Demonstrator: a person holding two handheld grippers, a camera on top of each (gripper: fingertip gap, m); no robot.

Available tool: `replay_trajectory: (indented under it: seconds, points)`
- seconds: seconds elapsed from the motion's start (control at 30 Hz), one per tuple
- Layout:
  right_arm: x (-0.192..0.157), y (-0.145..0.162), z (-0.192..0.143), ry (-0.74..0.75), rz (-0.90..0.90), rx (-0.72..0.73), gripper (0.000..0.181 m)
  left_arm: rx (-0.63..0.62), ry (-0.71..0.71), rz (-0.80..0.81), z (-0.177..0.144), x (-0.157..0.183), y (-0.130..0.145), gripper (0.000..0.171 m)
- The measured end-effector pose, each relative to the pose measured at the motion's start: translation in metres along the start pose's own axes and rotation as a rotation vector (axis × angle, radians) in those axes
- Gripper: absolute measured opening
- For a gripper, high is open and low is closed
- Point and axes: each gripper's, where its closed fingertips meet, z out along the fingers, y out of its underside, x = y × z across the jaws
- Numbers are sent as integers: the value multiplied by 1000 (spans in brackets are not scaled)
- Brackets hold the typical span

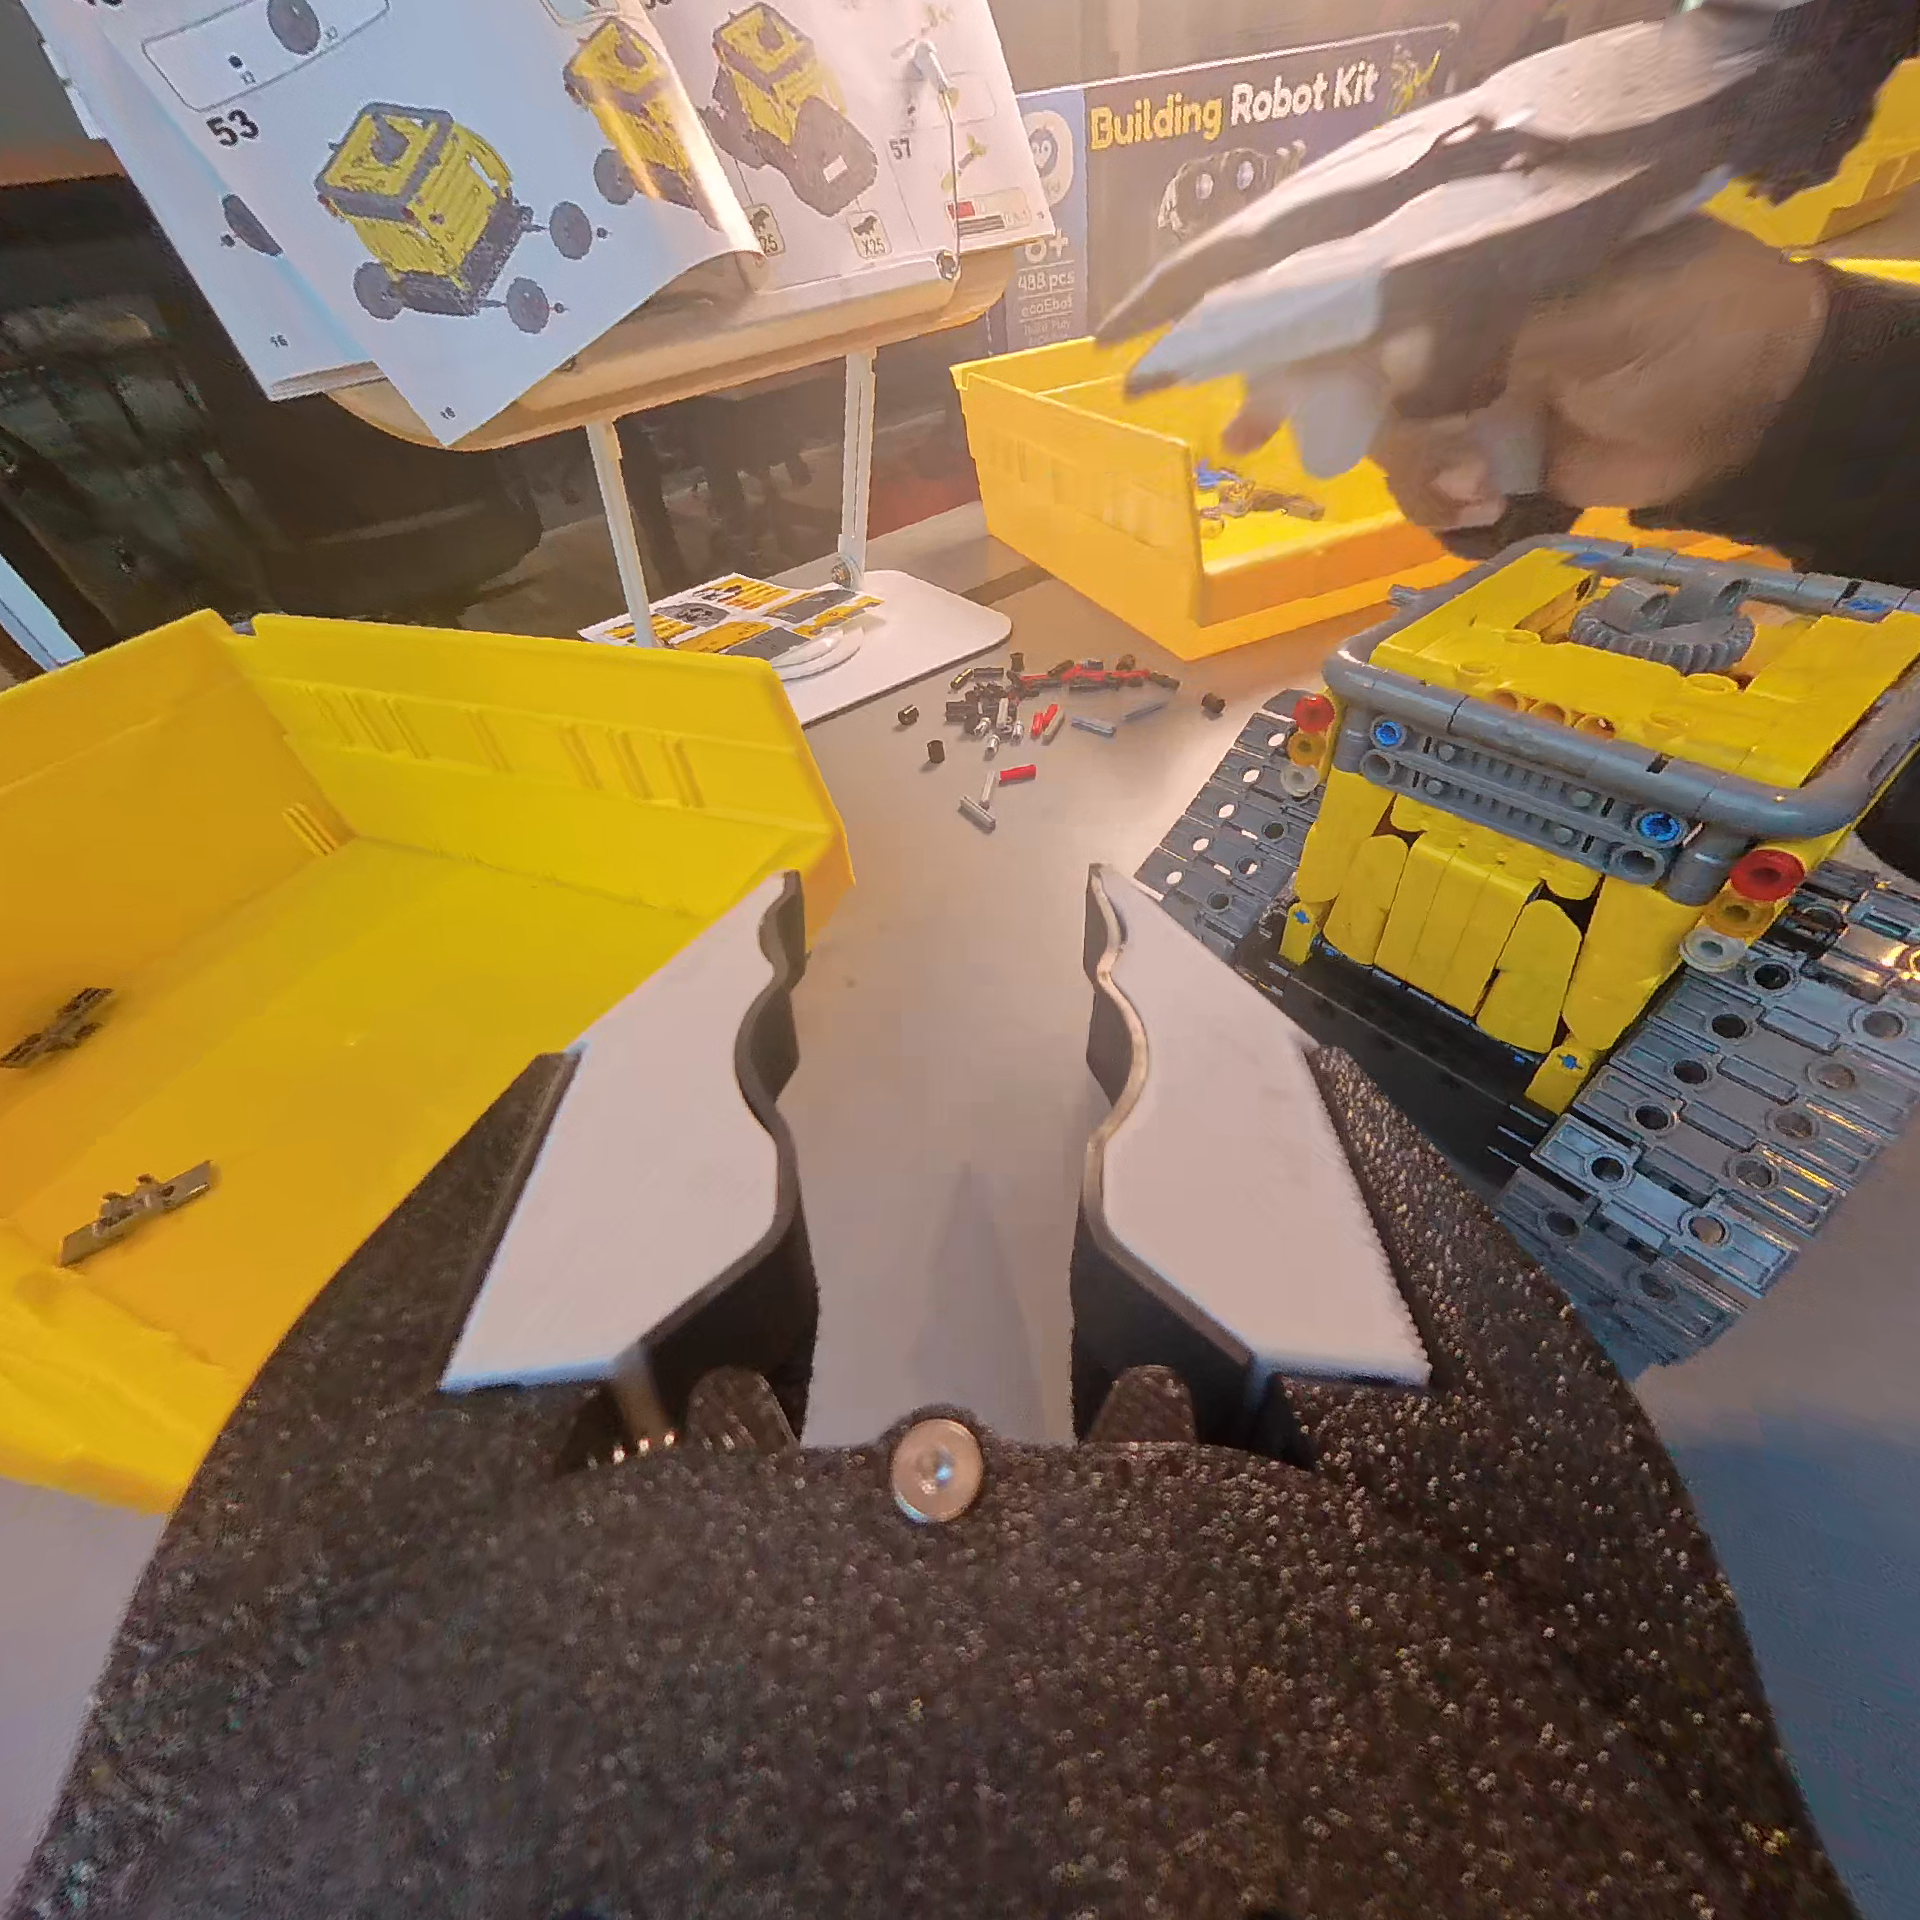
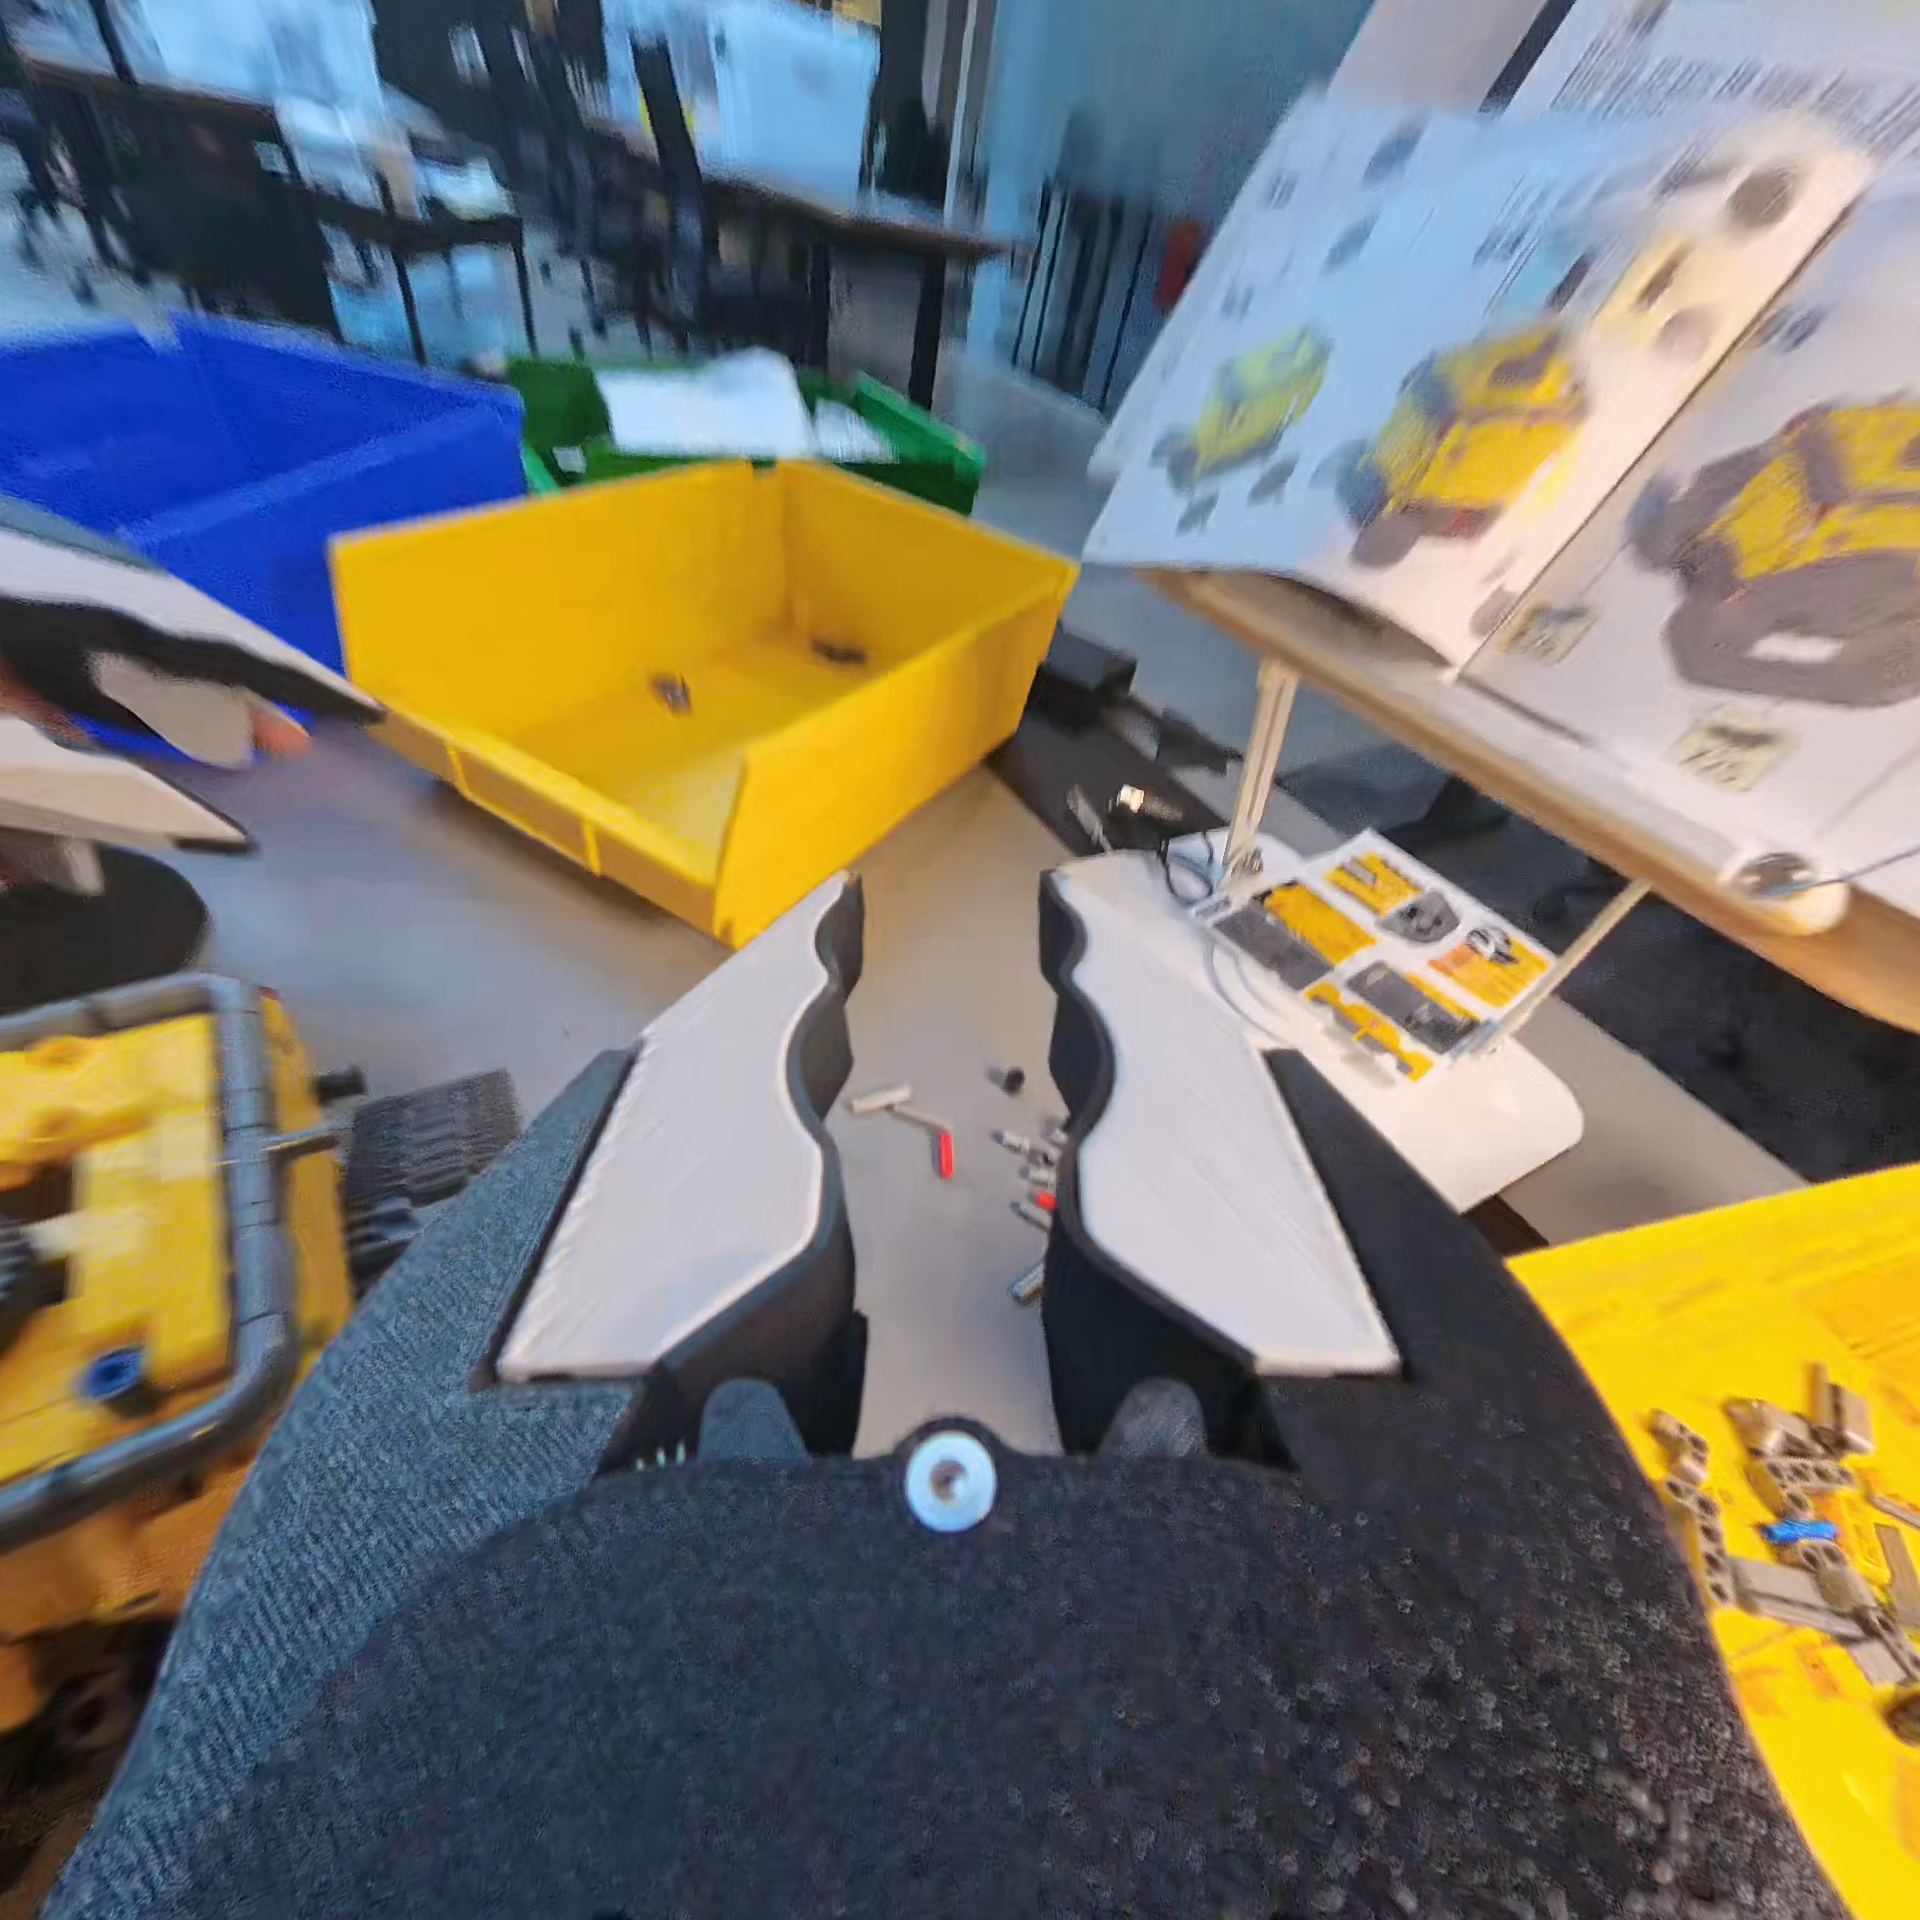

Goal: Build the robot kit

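**Both grippers empty and parted over the table**

Your left gripper (image 1: pixel 943 914) has its jaws moderately apart, with nothing between them but bare grey table (image 1: pixel 935 1091). Its left finger lies over the corner of a yellow bin (image 1: pixel 312 831); whether it touches the bin you cannot tell. Two small grey parts (image 1: pixel 135 1210) lie on that bin's floor. Just right of the gripper stands the model (image 1: pixel 1538 831), a yellow block body in a grey frame on grey tracks, cut off by the right edge.

Your right gripper (image 2: pixel 948 914) is open about as much and also grips nothing. It hangs above loose pins (image 2: pixel 997 1153), grey, black and red, several hidden behind its right finger. In the left wrist view that gripper (image 1: pixel 1195 322) shows as a blur above the model, with your hand (image 1: pixel 1590 405) behind it.

Farther off, the same pins (image 1: pixel 1039 717) scatter ahead of the left gripper. Beyond them a white stand (image 1: pixel 894 634) carries an open manual (image 1: pixel 468 208), its top cropped, and a sticker sheet (image 1: pixel 727 613) lies on the stand's base. A second yellow bin (image 1: pixel 1091 468) holds small parts, half hidden by your hand, with a dark box (image 1: pixel 1143 187) behind it.

The right wrist view is motion-blurred. A blue bin (image 2: pixel 229 447) and a green bin (image 2: pixel 914 447) sit past the yellow one, and the room behind is unreadable.
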Motion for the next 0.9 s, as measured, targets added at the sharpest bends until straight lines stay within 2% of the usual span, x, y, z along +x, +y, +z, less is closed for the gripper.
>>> replay_trajectory:
  seconds: [0.03,0.1,0.27,0.37,0.53,0.9]
  points:
    - [-1,-11,-17,6,15,72,38,1,2,-6,0,0,0,53]
    - [-4,-12,-47,32,35,142,44,1,6,-15,0,-1,0,53]
    - [-8,40,-92,137,36,89,52,-10,-7,-34,2,-5,2,55]
    - [-1,59,-108,205,42,57,57,-6,-21,-63,2,-10,2,56]
    - [14,62,-118,249,59,46,58,20,-40,-115,-1,-18,-1,57]
    - [12,75,-112,261,62,39,55,100,-2,-283,-8,-35,-10,59]
